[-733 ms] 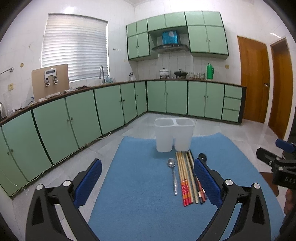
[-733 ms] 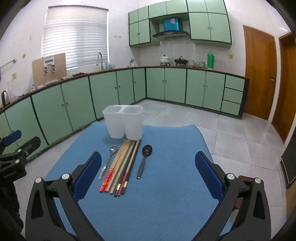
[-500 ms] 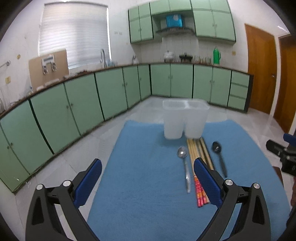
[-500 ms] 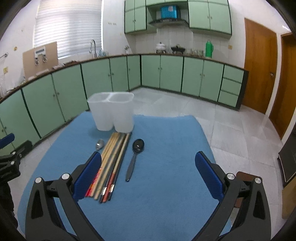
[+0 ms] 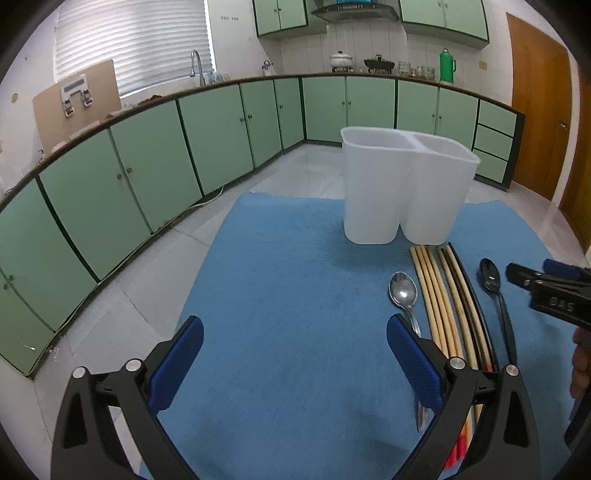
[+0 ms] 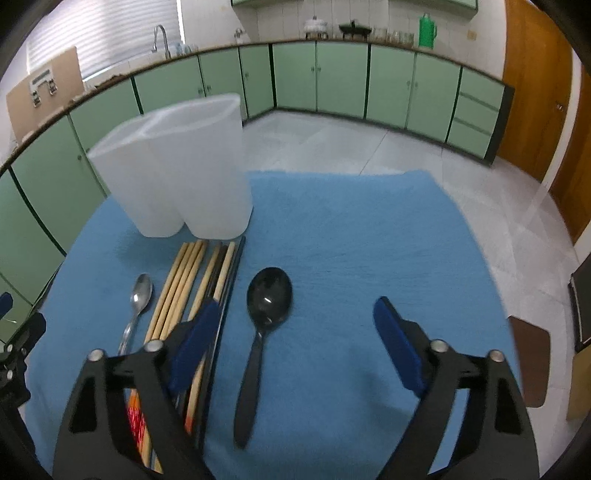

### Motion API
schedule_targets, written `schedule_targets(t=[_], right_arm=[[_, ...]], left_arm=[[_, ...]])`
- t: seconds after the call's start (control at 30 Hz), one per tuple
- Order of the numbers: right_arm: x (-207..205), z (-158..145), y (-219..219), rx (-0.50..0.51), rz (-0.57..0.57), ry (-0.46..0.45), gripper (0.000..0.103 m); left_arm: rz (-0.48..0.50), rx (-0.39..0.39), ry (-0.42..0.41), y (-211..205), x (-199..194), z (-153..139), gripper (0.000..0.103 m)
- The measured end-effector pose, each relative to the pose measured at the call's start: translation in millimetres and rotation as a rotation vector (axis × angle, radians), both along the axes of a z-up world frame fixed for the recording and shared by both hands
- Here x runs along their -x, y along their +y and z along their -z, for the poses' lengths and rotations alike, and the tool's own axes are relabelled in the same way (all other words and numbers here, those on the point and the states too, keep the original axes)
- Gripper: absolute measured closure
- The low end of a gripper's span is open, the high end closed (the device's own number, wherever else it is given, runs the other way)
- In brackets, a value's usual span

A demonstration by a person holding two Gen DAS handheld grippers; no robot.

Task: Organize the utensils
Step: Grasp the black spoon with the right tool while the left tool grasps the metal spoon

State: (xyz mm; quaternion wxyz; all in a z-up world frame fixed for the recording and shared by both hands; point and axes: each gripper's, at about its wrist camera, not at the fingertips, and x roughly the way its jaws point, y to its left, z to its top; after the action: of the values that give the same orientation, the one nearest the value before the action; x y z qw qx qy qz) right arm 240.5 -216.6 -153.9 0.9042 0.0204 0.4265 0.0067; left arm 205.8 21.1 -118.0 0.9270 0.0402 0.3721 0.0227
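Both the left gripper and right gripper are wide open, holding nothing. The black plastic spoon lies between the right gripper's fingers.

A home kitchen: mint-green base cabinets run beneath a long countertop with a sink faucet, pots on what looks like a stove under a range hood, and wall cupboards above.

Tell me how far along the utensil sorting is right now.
Nothing is sorted yet. The left gripper and the right gripper are both open and hold nothing. The metal spoon, chopsticks and black spoon all lie on the blue mat, beside the white holder.
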Motion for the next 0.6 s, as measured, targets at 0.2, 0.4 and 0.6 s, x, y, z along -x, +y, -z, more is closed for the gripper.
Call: schedule_targets(t=[0.2, 0.4, 0.6], right_arm=[[-25, 19, 5, -0.021, 0.036, 0.084, 0.032], [-38, 27, 14, 0.019, 0.045, 0.109, 0.057], [-38, 23, 19, 0.019, -0.001, 0.104, 0.069]], left_arm=[[0.011, 0.015, 0.029, -5, -22, 13, 0.008], [0.049, 0.044, 0.061, -15, -35, 20, 0.008], [0.100, 0.056, 0.077, -32, -53, 23, 0.008]])
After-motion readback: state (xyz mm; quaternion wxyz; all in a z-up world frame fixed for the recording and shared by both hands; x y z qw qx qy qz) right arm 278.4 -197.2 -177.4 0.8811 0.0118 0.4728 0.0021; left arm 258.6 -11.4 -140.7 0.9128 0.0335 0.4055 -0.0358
